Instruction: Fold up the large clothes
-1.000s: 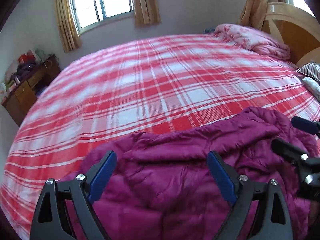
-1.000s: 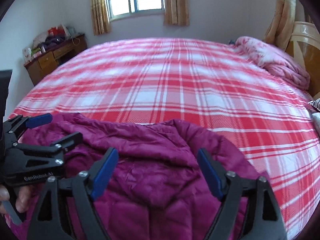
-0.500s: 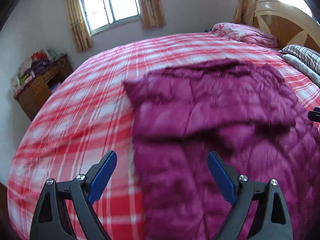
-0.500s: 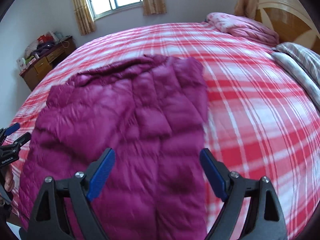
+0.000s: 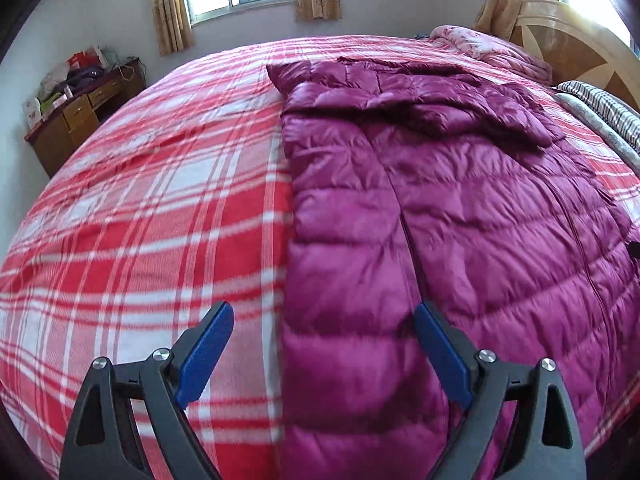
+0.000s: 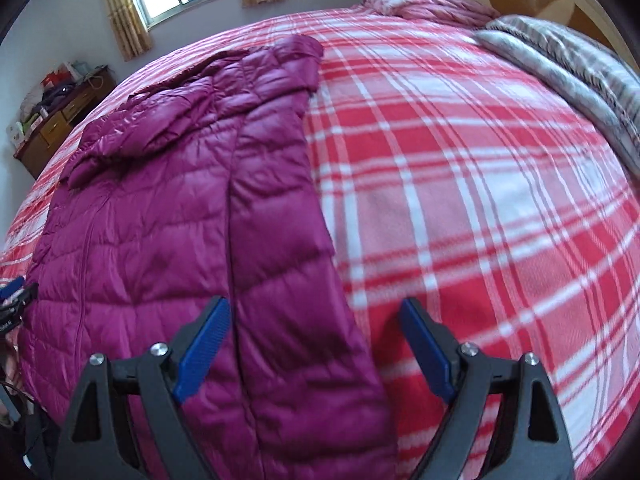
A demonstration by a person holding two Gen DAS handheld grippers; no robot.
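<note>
A large magenta quilted down coat [image 5: 460, 208] lies spread flat on the red plaid bed, hood and collar toward the far side. It also shows in the right wrist view [image 6: 192, 208]. My left gripper [image 5: 320, 344] is open and empty, hovering over the coat's left hem edge. My right gripper [image 6: 316, 340] is open and empty, hovering over the coat's right hem edge. The left gripper's tips [image 6: 16, 292] show at the left border of the right wrist view.
The red and white plaid bed cover [image 5: 140, 208] spreads out on both sides of the coat. A pink quilt [image 5: 492, 48] and a striped blanket [image 6: 568, 64] lie near the wooden headboard [image 5: 576, 40]. A cluttered wooden desk [image 5: 80, 108] stands by the wall.
A second ago the coat was bunched near both grippers; it now lies spread out flat. Both grippers have drawn back toward the hem and apart, staying open.
</note>
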